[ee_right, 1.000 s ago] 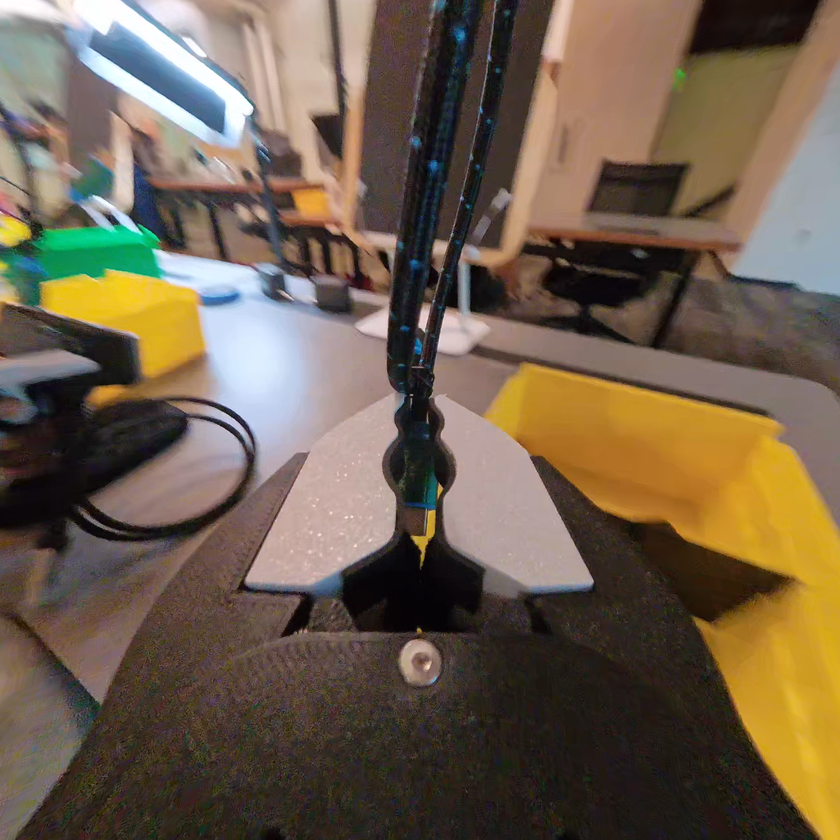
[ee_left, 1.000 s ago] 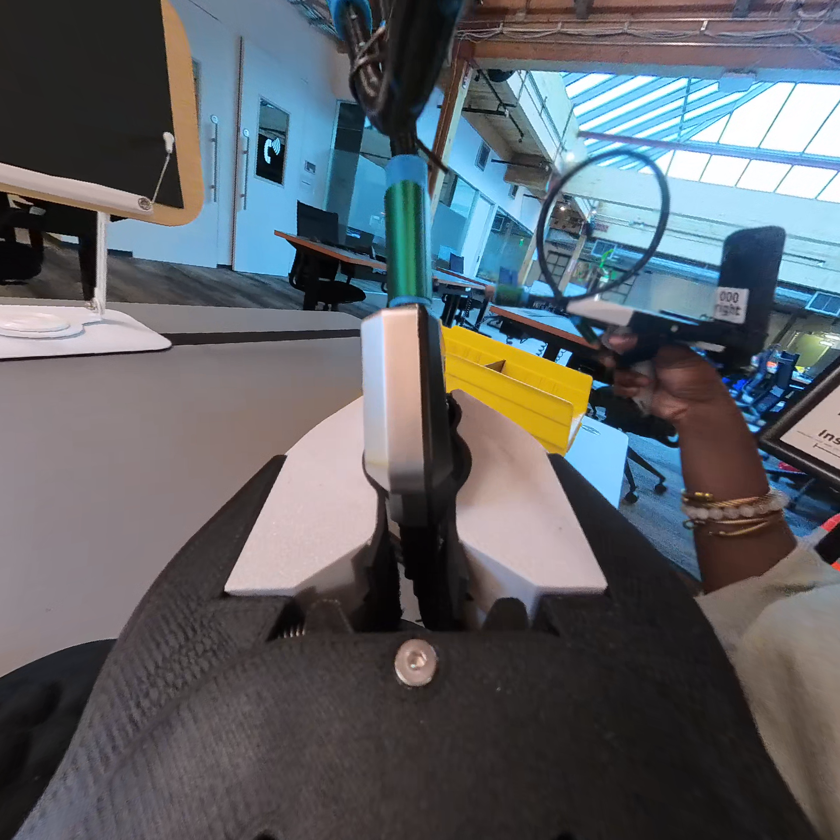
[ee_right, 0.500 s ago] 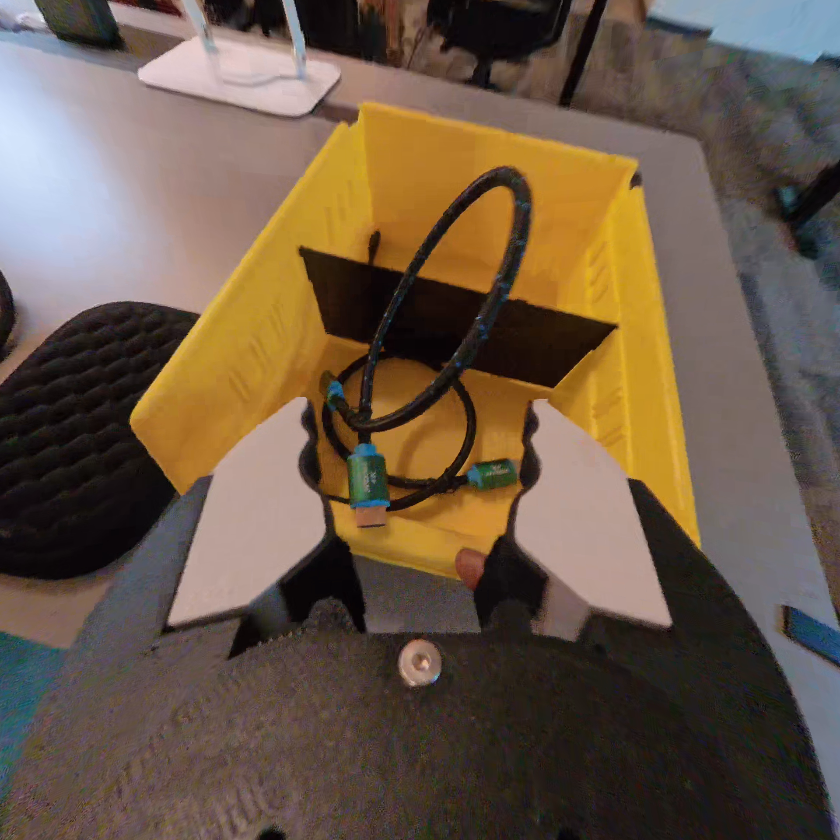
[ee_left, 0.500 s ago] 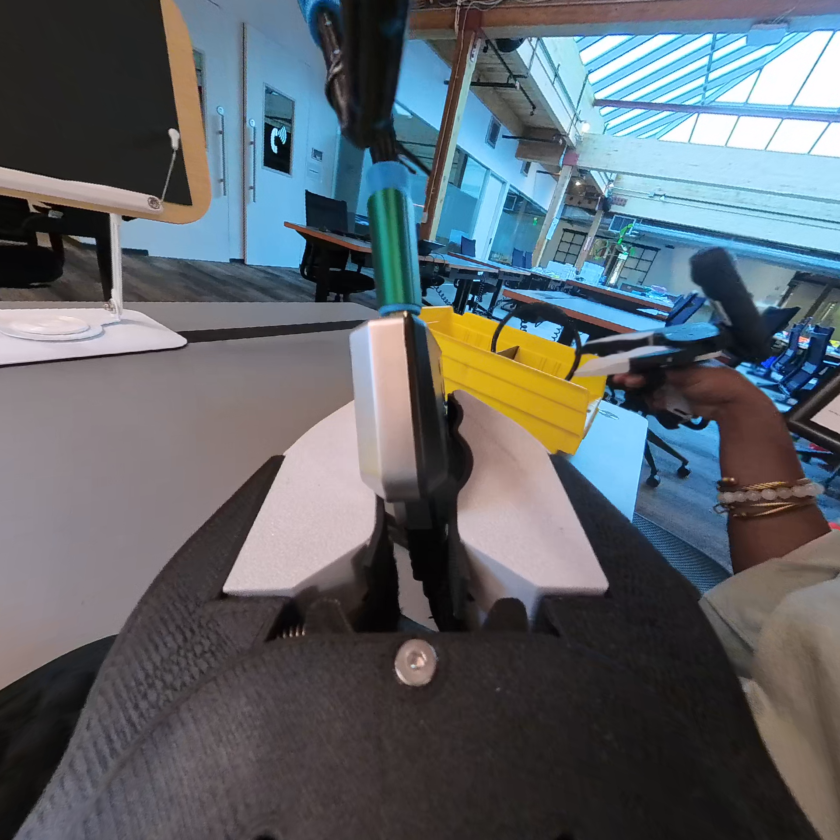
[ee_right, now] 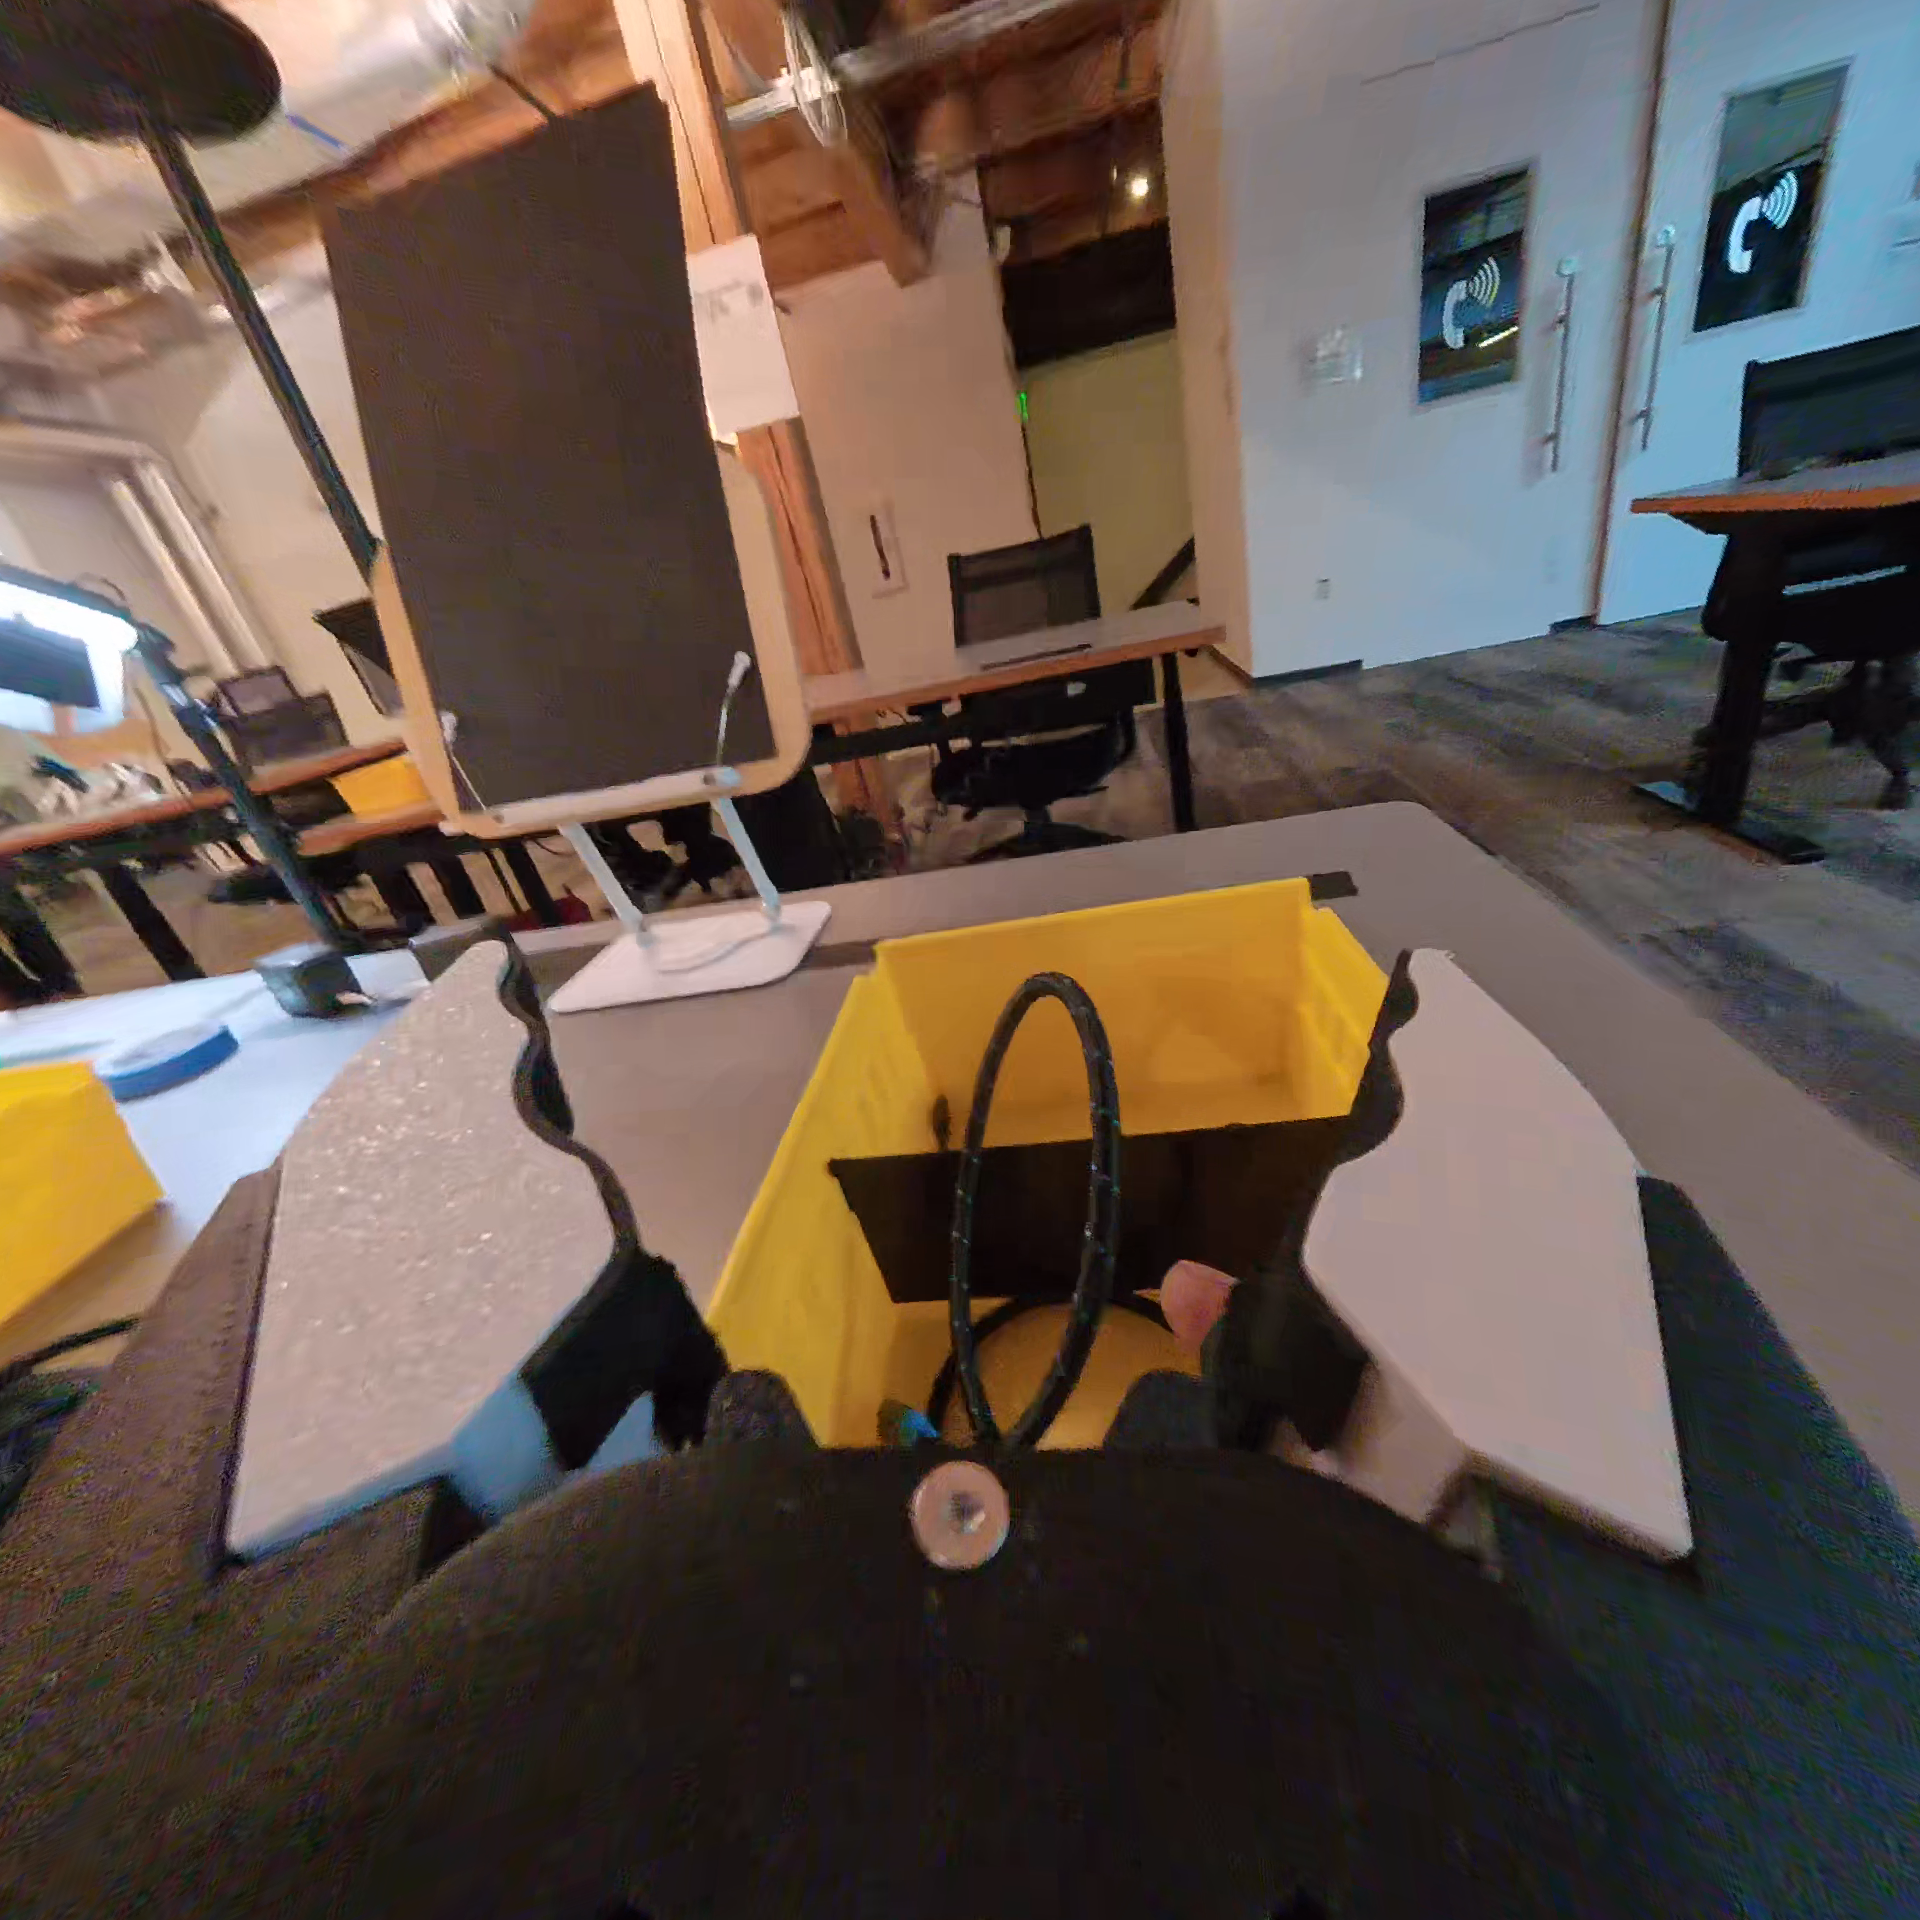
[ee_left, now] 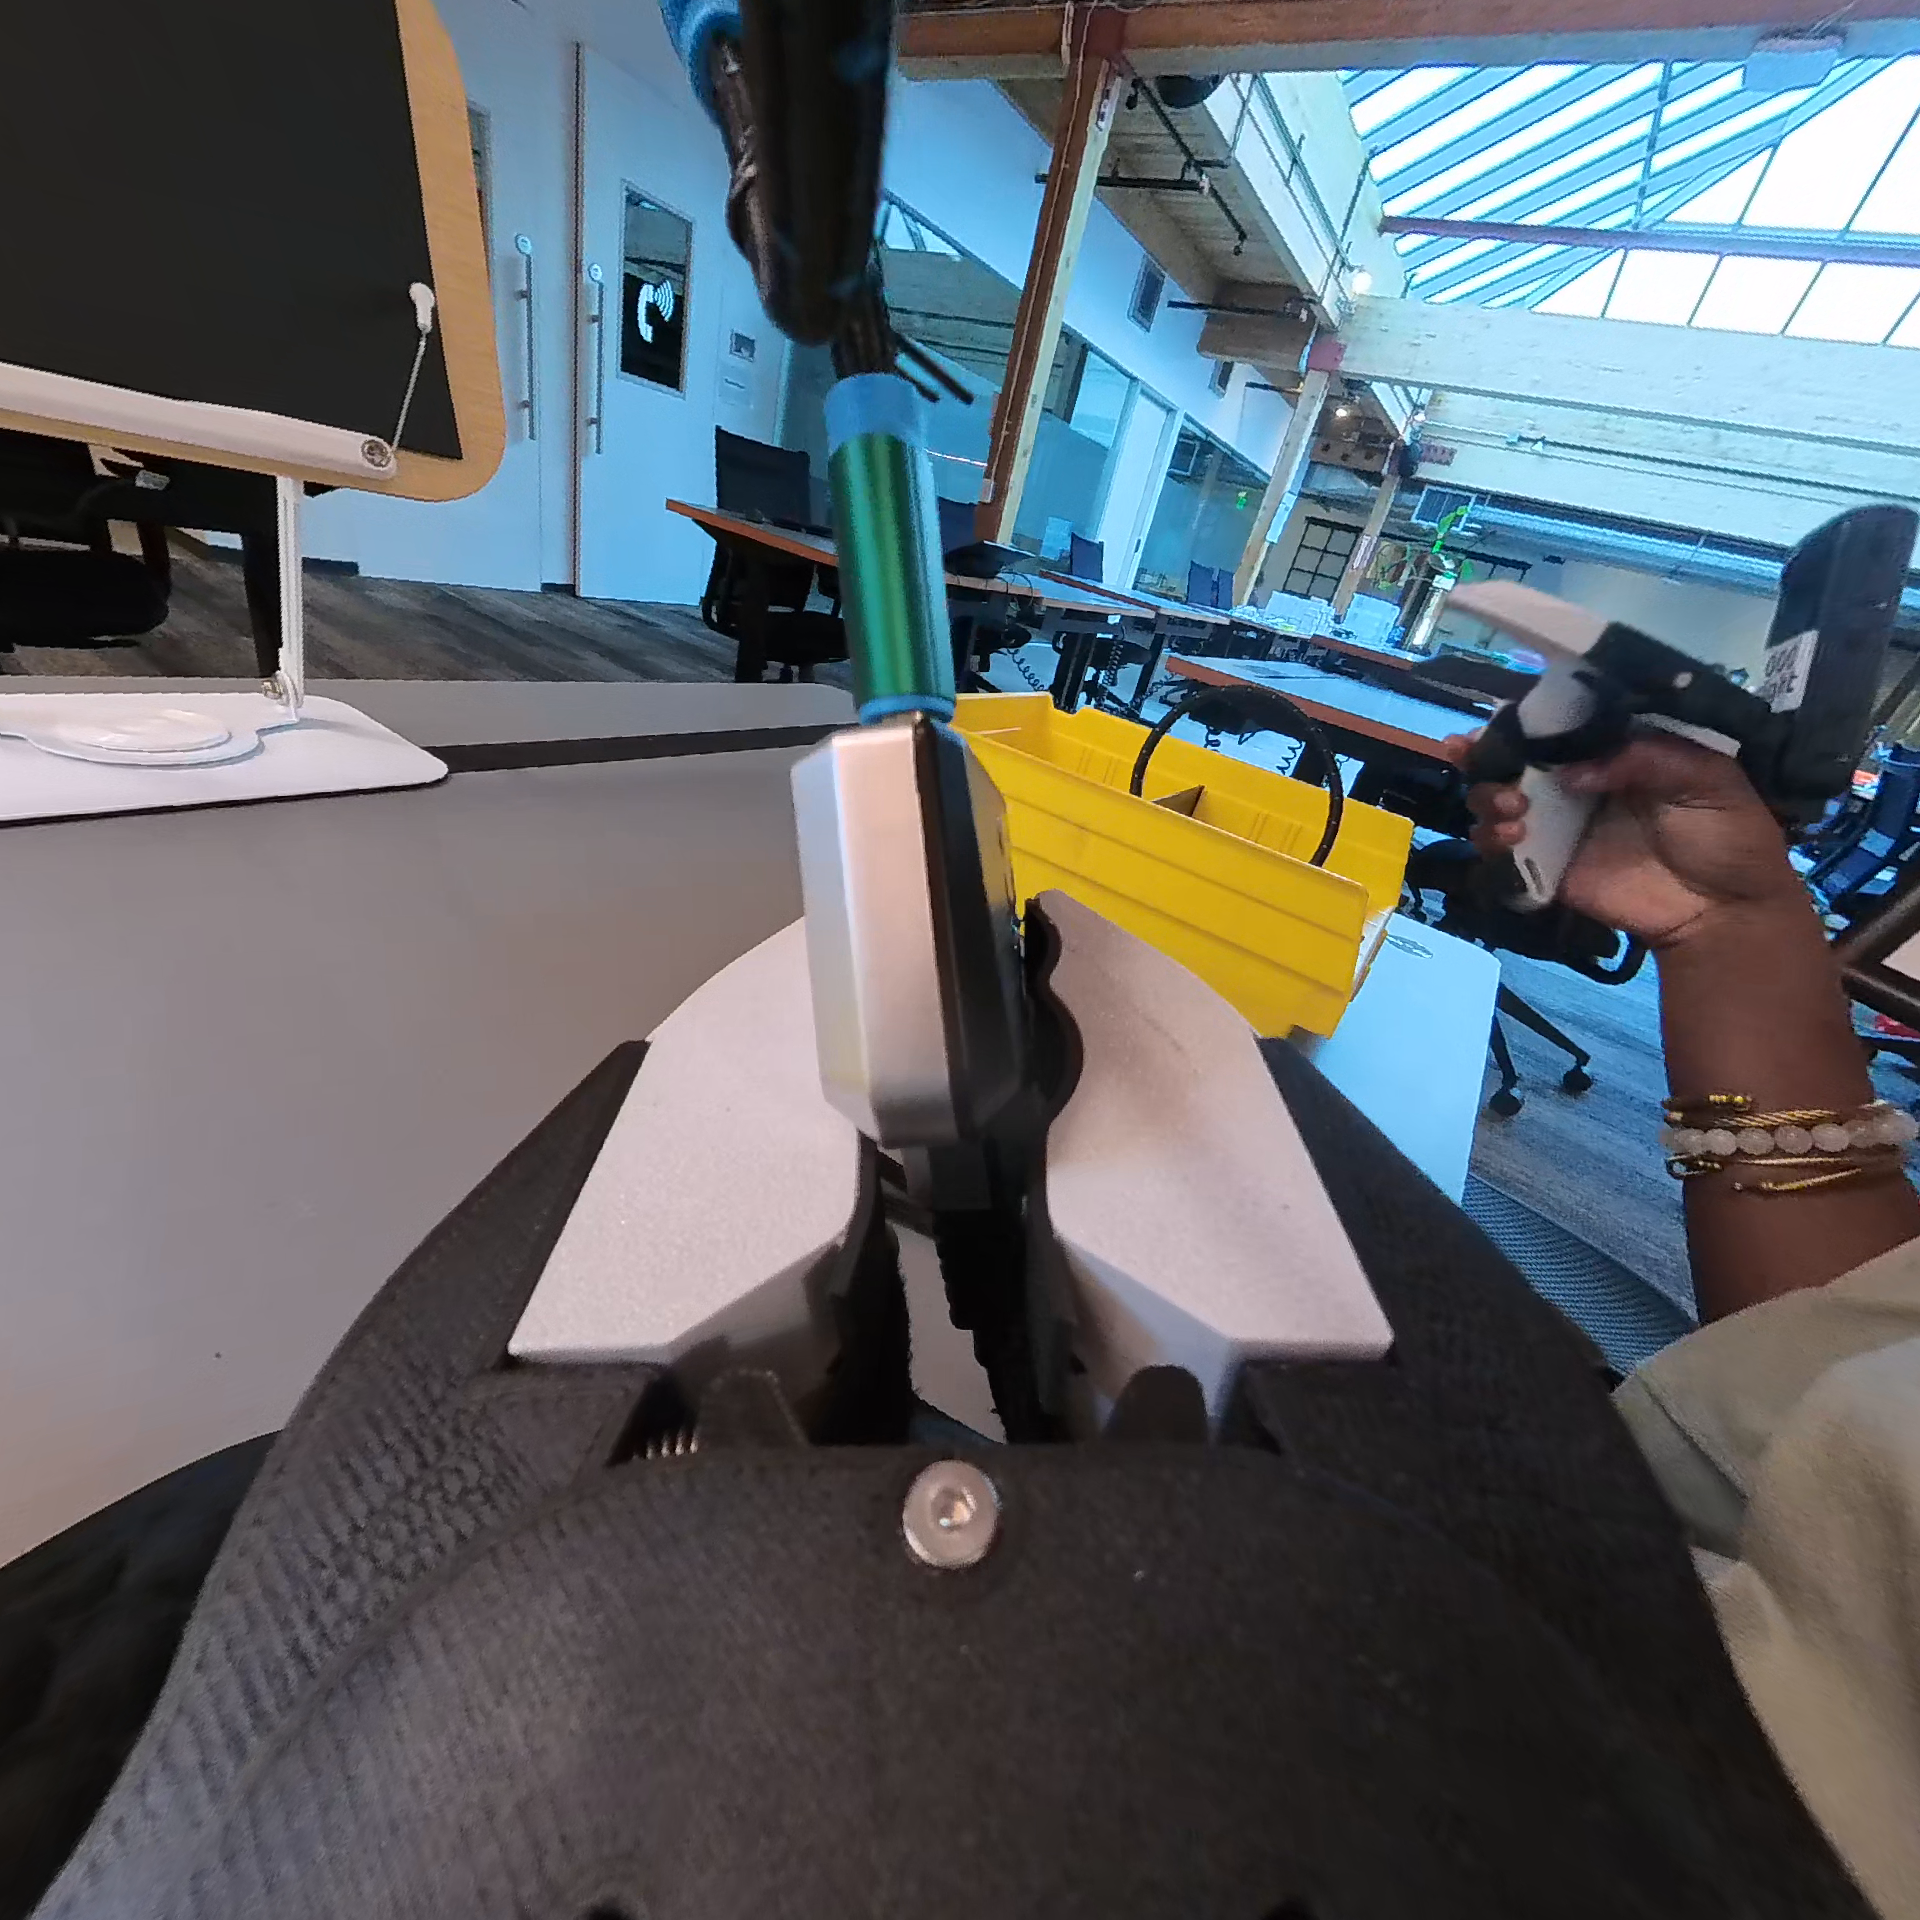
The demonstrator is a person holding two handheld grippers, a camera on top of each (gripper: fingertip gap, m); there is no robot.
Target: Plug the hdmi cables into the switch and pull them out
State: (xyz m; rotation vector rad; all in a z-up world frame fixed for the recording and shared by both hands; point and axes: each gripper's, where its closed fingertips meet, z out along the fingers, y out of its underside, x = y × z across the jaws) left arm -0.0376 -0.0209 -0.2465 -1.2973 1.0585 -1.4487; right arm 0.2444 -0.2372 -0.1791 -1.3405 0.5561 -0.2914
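Observation:
My left gripper (ee_left: 925,920) is shut on a silver HDMI switch (ee_left: 883,935) and holds it upright above the grey table (ee_left: 312,987). A green HDMI plug (ee_left: 894,582) with blue rings sits in the switch's top; its black cable (ee_left: 810,187) runs up out of view. My right gripper (ee_right: 951,961) is open and empty, just in front of a yellow bin (ee_right: 1091,925). A black braided HDMI cable (ee_right: 1091,1122) lies coiled in the bin, one loop standing up. In the left wrist view the bin (ee_left: 1174,883) is behind the switch, and a hand holds the right gripper (ee_left: 1621,675) beside it.
A dark board on a white stand (ee_right: 582,499) stands at the table's back. A blue tape roll (ee_right: 166,1049), a small dark block (ee_right: 307,977) and a second yellow bin (ee_right: 52,1164) are to the left. The table edge runs right of the bin.
My right gripper opened and let the braided cable drop into the yellow bin, then tilted up and drew back. My left gripper kept hold of the switch, nearly still.

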